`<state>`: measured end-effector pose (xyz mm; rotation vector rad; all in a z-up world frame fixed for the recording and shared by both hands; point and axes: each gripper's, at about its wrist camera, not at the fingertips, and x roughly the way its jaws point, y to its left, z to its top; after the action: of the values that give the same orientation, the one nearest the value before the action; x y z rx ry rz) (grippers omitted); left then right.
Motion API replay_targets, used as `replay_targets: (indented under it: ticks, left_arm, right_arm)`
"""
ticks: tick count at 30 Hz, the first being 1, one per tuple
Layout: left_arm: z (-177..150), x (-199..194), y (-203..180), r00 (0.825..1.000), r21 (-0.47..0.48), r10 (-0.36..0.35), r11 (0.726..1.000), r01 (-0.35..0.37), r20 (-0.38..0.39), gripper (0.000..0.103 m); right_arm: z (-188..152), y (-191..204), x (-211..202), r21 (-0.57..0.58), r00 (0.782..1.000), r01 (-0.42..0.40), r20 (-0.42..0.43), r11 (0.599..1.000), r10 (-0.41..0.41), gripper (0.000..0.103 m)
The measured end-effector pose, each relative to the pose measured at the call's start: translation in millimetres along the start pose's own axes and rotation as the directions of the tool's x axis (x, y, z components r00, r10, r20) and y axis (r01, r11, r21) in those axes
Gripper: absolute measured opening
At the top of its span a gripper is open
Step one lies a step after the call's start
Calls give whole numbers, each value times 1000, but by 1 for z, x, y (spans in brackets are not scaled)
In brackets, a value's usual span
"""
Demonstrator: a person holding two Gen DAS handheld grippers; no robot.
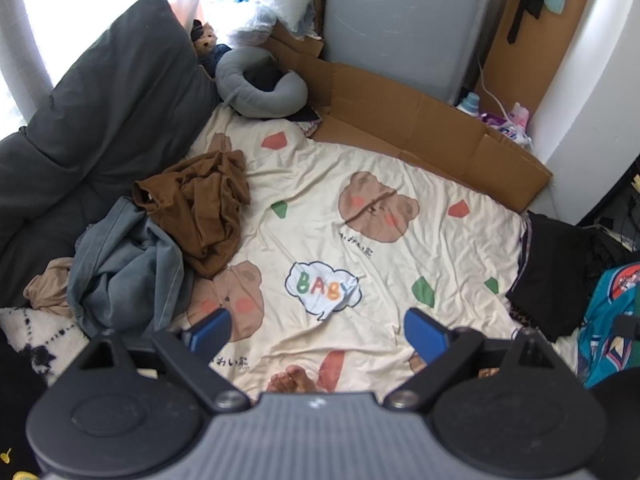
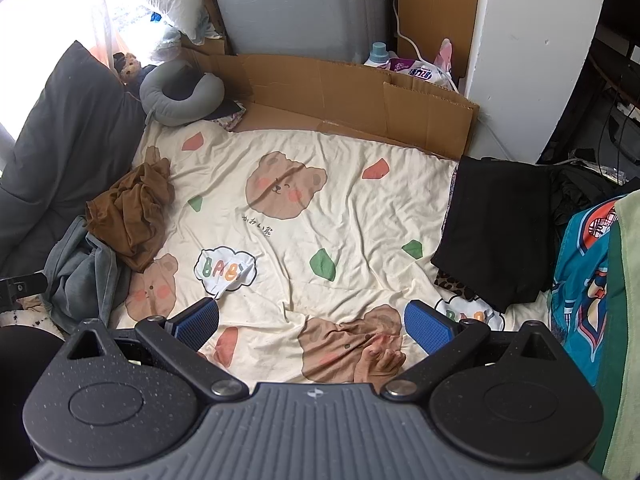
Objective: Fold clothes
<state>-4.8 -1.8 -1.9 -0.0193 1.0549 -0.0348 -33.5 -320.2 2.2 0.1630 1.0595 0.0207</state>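
A crumpled brown garment (image 1: 200, 208) (image 2: 132, 204) lies at the left of the bear-print sheet (image 1: 360, 248) (image 2: 320, 220), partly on a rumpled blue-grey garment (image 1: 124, 268) (image 2: 80, 276). A tan piece (image 1: 48, 288) pokes out beside them. A folded black garment (image 1: 548, 276) (image 2: 496, 232) rests at the sheet's right edge over a leopard-print one (image 2: 456, 286). My left gripper (image 1: 318, 332) hangs open above the sheet's near middle, holding nothing. My right gripper (image 2: 312, 326) is open too, empty, over a bear print and a person's toes (image 2: 380, 360).
A dark grey cushion (image 1: 112, 120) lines the left side, with a grey neck pillow (image 1: 256, 88) and a small plush bear (image 1: 204, 40) behind. Flattened cardboard (image 1: 400, 120) stands along the back. A teal printed cloth (image 1: 608, 320) and green fabric (image 2: 624, 320) lie right. Detergent bottles (image 2: 400, 62) stand by the wall.
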Motion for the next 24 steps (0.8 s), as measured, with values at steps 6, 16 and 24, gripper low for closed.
replay_targets:
  ticks: [6,16,24]
  left_arm:
    - [-1,0,1,1000,-7,-4,1000,4,2,94]
    - [1,0,5,1000,-3,-8,1000,8,1,94]
    - [0,2,4,1000,3,5,1000,-5,1,96]
  right_arm:
    - [-2,-1,1,-3,1000,1,1,1000,-1,102]
    - [-1,2,1,-14,1000,6,-1,1000,-6,102]
    - [-1,6,3,-36,1000,21,-2,999,-22,102]
